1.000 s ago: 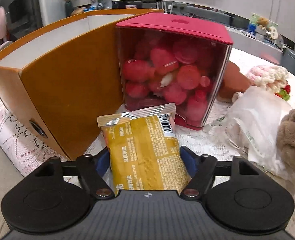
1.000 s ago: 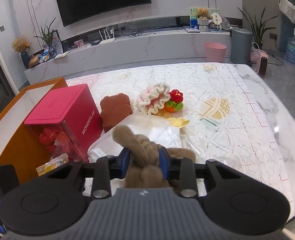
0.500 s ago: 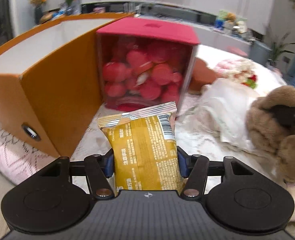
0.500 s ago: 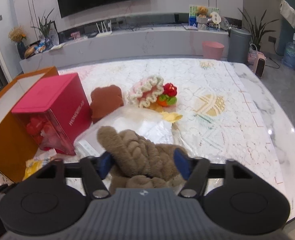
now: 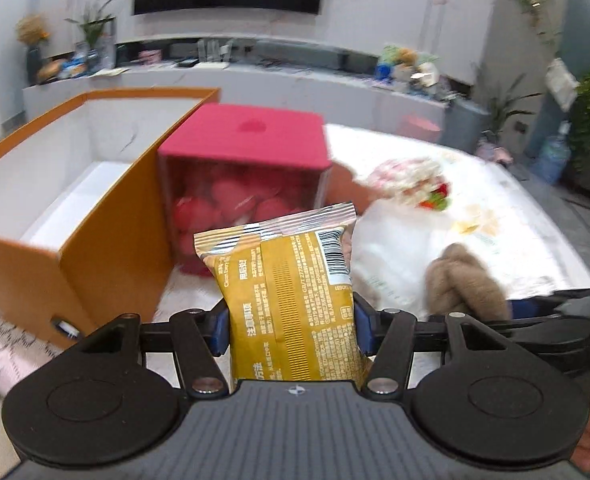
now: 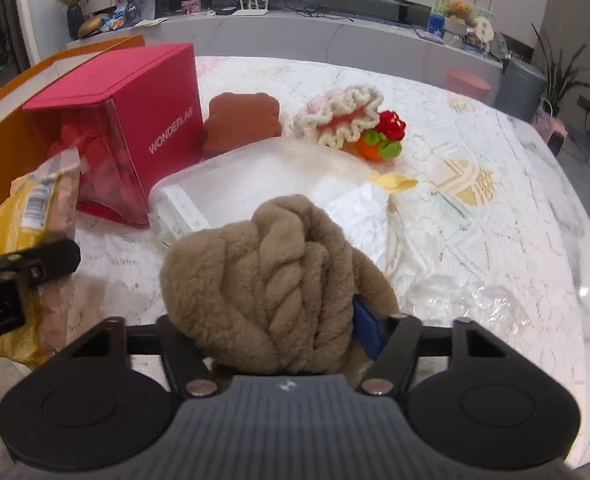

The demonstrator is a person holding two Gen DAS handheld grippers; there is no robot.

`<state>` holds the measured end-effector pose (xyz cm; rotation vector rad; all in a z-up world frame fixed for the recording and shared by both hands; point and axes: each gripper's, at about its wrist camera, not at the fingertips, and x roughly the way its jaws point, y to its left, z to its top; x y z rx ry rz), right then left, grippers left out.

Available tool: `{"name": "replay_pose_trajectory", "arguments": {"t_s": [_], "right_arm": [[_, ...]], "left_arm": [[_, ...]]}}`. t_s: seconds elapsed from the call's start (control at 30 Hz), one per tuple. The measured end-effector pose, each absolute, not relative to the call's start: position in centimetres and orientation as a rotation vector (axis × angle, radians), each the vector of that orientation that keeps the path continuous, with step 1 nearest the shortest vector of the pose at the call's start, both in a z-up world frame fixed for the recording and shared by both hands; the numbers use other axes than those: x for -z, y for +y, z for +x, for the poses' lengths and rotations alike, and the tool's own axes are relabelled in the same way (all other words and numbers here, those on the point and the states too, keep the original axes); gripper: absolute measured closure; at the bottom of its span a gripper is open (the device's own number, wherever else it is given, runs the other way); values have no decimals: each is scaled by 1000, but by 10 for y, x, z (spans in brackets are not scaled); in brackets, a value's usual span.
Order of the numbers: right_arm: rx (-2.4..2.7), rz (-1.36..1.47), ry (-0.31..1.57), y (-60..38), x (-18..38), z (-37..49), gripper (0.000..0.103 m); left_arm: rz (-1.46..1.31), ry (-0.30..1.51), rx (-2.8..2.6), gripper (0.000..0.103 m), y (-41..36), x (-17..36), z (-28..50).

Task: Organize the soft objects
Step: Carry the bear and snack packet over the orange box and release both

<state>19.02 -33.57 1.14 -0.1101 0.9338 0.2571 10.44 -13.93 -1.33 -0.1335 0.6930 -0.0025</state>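
While the left gripper point(image 5: 291, 330) pinches a yellow snack packet point(image 5: 291, 304) upright between its nearly closed blue pads, the orange box point(image 5: 107, 248) stands ahead to its left and the red container point(image 5: 243, 148) straight ahead. Beside it, the right gripper point(image 6: 279, 332) clamps a brown plush twist point(image 6: 271, 280), with a white plastic bag point(image 6: 263, 184) just beyond its fingers.

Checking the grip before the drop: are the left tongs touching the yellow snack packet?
Touching. The left wrist view shows the left tongs with both blue pads pressed against the yellow snack packet.
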Motion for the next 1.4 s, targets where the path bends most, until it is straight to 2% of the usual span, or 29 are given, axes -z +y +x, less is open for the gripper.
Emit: {"name": "replay_pose_trajectory", "arguments": {"t_s": [0.13,0.5,0.9,1.17,1.4], "right_arm": [[-248,-132,930,-333,-18,186,46],[-160,-38,863,-340,-63,156,46],[-292,34,564,-266,-177,137,46],[-495,96,475,-163,-192,145,46],[-589,165,522,-87,-169,168,45]], "left_arm": [[-146,647,19,39,-137,-1,103],[-220,578,139,39,-105,-51,110],[-192,458,48,39,6,-105,101],[-178,389,-67,39,67,-92,88],[-228,441,-39,39,103,-61,113]]}}
